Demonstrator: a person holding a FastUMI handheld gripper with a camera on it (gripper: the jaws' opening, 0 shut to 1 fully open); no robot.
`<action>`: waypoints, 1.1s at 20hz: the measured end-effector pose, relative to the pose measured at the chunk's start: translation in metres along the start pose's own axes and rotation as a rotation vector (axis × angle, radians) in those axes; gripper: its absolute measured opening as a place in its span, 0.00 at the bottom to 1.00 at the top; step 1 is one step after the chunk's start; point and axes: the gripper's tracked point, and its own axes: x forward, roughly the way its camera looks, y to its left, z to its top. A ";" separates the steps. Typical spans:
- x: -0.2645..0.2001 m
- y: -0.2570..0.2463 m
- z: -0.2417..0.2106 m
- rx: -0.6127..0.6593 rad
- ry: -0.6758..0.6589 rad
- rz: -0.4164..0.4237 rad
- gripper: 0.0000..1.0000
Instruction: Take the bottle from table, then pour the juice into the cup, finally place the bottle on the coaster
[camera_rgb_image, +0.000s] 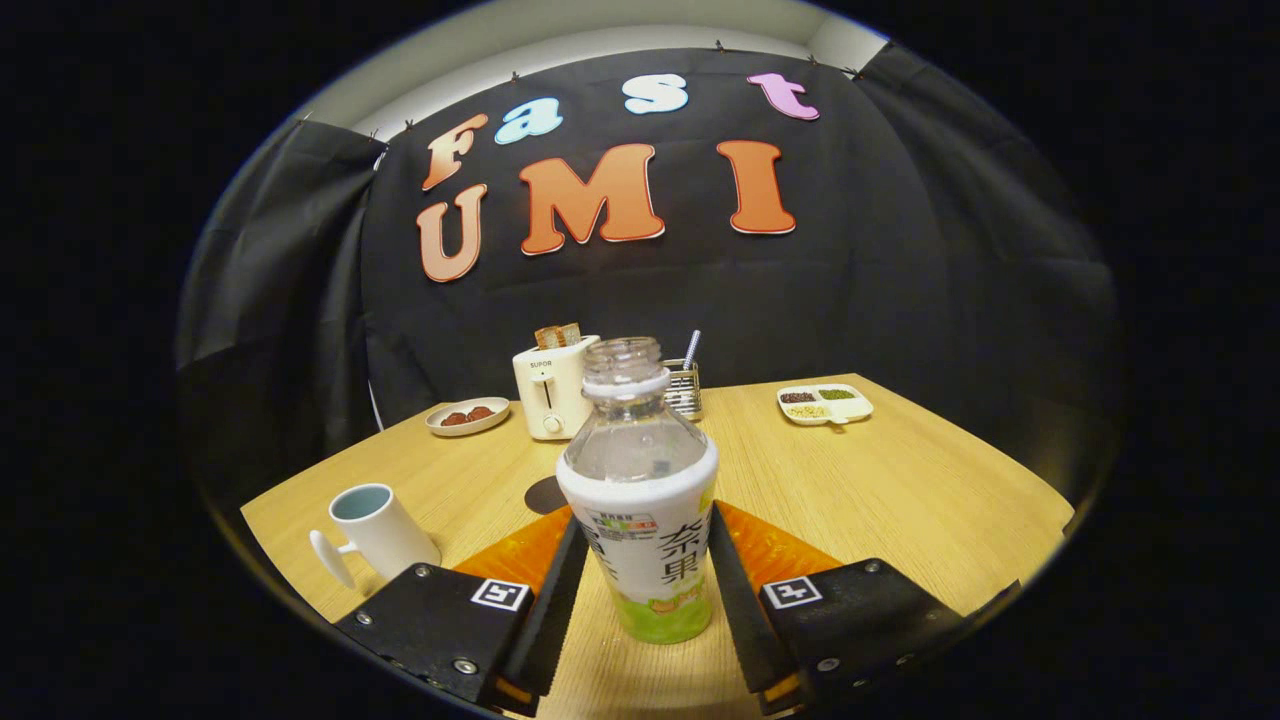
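An uncapped clear bottle (640, 500) with a white and green label stands upright between my fingers. My gripper (645, 530) is shut on the bottle, both black pads pressing on the label's sides. I cannot tell whether its base rests on the wooden table (900, 490) or hangs just above it. A white cup (378, 535) with a pale blue inside and a handle stands to the left of the left finger. The dark round coaster (545, 495) lies on the table just behind the bottle to its left, partly hidden by it.
At the back of the table stand a cream toaster (552, 392), a small plate of dark food (467, 416) to its left and a metal holder with a straw (686, 385) behind the bottle. A divided dish of beans (824, 403) sits at the back right.
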 end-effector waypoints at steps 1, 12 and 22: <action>0.000 -0.001 0.000 -0.005 -0.009 -0.004 0.70; 0.009 -0.002 -0.012 -0.117 0.061 -0.070 0.57; 0.007 0.023 0.024 -0.485 -0.014 -0.131 0.57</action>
